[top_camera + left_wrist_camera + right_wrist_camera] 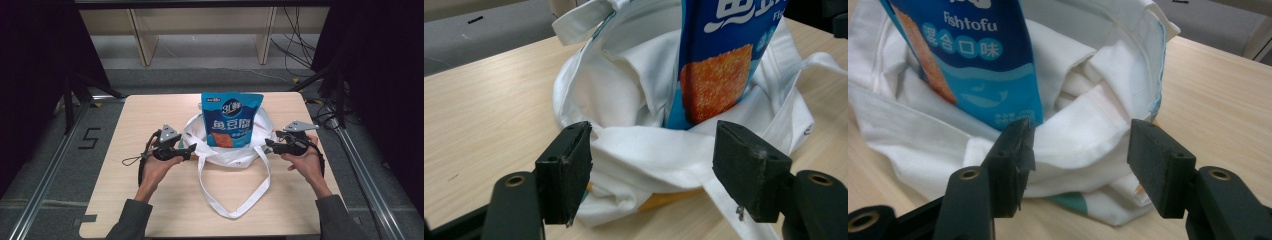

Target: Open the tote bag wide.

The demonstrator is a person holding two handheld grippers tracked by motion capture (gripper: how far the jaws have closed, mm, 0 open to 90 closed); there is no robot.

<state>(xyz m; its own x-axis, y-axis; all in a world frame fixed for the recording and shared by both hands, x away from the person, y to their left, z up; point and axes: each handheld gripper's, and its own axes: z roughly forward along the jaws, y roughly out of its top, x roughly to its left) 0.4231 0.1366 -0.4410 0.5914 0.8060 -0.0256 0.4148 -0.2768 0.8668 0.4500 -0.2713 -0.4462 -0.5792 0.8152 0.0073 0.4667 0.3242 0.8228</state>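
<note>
Across the pale wooden table [150, 200] I had my left gripper [192, 150] and right gripper [267, 145], both open and empty, flanking the crumpled white cloth tote bag [220, 150] (blue fish-tofu snack pouch [231, 120] upright inside), equally near.

Looking along my left gripper [651, 165], I saw its two black jaws standing well apart, nothing pressed between the pads. Just past them lay the white cloth bag [624, 100], slumped and crumpled on the wooden table [489, 100], a folded band of its rim running across the gap between the jaws. A blue snack pouch [719, 55] stood upright inside the bag, its front showing an orange fried square. One white strap [824, 62] trailed away to the right, and something yellow peeked from under the cloth
</note>
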